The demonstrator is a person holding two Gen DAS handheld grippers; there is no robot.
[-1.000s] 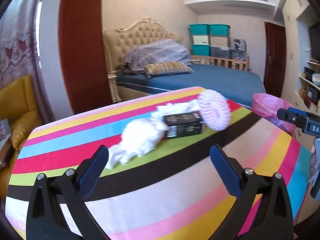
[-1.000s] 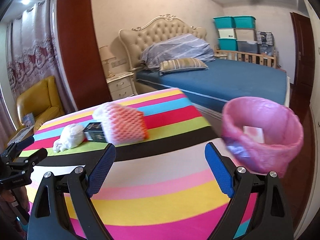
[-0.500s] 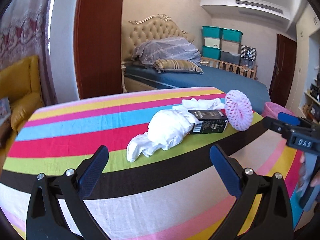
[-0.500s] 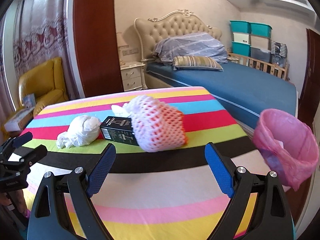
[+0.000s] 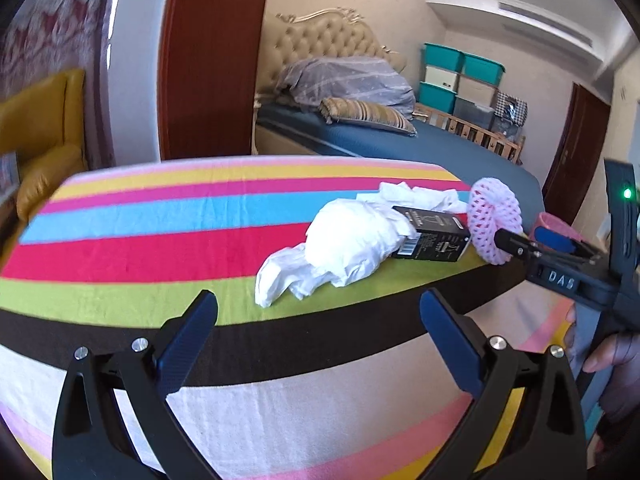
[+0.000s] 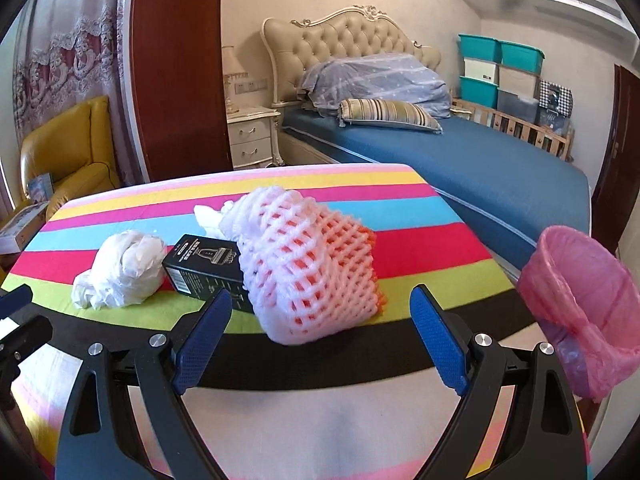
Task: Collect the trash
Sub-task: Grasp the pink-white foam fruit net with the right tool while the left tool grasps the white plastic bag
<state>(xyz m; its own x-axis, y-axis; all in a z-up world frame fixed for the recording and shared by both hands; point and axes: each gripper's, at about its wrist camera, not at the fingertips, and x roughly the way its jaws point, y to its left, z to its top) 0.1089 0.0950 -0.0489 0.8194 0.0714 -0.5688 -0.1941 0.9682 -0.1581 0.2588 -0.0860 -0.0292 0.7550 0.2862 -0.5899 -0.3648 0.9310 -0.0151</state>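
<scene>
Both empty, wide-open grippers, left (image 5: 318, 330) and right (image 6: 322, 330), moved closer to the trash.

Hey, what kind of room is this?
A bedroom, most likely in a home: a bed with a tufted headboard and blue sheet, a white nightstand with a lamp beside it, and stacked storage bins against the far wall.
</scene>
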